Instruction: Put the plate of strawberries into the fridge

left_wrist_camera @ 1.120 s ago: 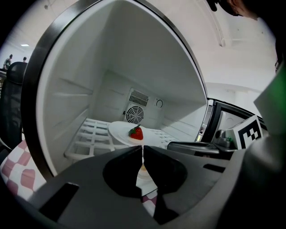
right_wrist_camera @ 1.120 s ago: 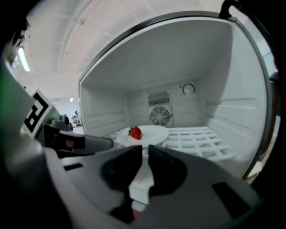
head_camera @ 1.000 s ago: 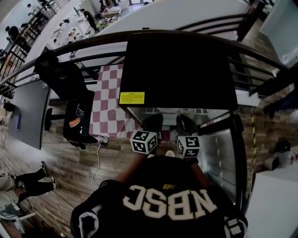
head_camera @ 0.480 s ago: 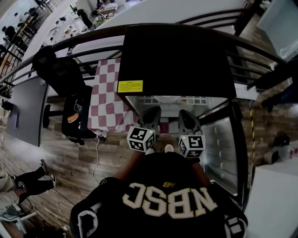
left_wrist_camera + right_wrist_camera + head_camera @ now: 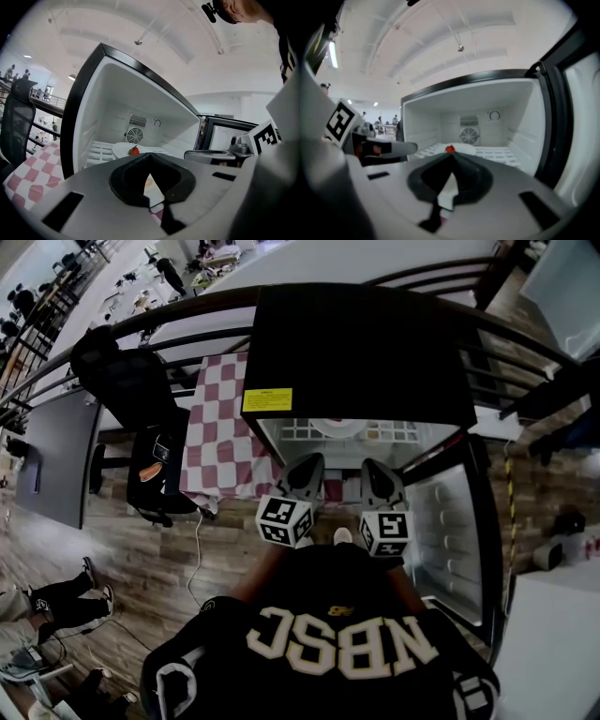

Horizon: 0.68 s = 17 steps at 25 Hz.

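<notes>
White plate noted on the wire shelf inside the open fridge, toward the back and below the fan grille. One red strawberry shows at its near edge. Whether it carries more cannot be told. The head view shows the plate's rim just under the cabinet's top edge.

Left gripper: jaws together with nothing between them, held outside the fridge mouth and pointing in. Right gripper: jaws likewise met and empty, having just closed the last bit. It sits just beside the left and is also clear of the shelf. Neither touches the plate.

Door stands swung wide on the right side.

Assessment: the placing step appears complete, since the plate rests in the compartment and both grippers are free of it. The step in hand is clearing the opening. If the job includes shutting the fridge, the next move calls for the right gripper to get round the door's outer face and push it across. The left must be out of the door's path first. Risk: a gripper caught in the closing gap.
</notes>
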Available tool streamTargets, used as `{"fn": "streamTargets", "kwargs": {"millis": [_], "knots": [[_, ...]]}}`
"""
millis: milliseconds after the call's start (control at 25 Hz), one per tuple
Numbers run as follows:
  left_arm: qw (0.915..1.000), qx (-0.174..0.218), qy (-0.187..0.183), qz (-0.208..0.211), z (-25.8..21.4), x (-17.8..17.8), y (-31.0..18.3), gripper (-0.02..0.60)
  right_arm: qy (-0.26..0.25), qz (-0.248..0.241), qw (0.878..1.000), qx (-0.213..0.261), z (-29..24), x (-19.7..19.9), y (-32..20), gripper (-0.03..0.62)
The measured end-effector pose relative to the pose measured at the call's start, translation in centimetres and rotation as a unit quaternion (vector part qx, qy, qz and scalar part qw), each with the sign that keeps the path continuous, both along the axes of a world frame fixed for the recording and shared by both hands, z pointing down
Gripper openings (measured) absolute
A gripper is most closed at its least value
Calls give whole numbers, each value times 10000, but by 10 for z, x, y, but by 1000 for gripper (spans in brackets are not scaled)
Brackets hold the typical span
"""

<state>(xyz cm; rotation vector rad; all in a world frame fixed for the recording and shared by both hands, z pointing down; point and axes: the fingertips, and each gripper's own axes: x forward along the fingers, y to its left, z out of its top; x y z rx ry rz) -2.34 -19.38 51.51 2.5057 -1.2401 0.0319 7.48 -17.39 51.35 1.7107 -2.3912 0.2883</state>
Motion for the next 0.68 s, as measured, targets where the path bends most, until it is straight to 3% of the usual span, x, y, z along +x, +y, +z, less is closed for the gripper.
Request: {"fn": "streamTargets", "kwargs": {"millis": [680], "knots": [[9992,-332,141,147,11,6,14,17,-77,-17,10000,-18,4,-6,11,20]]}}
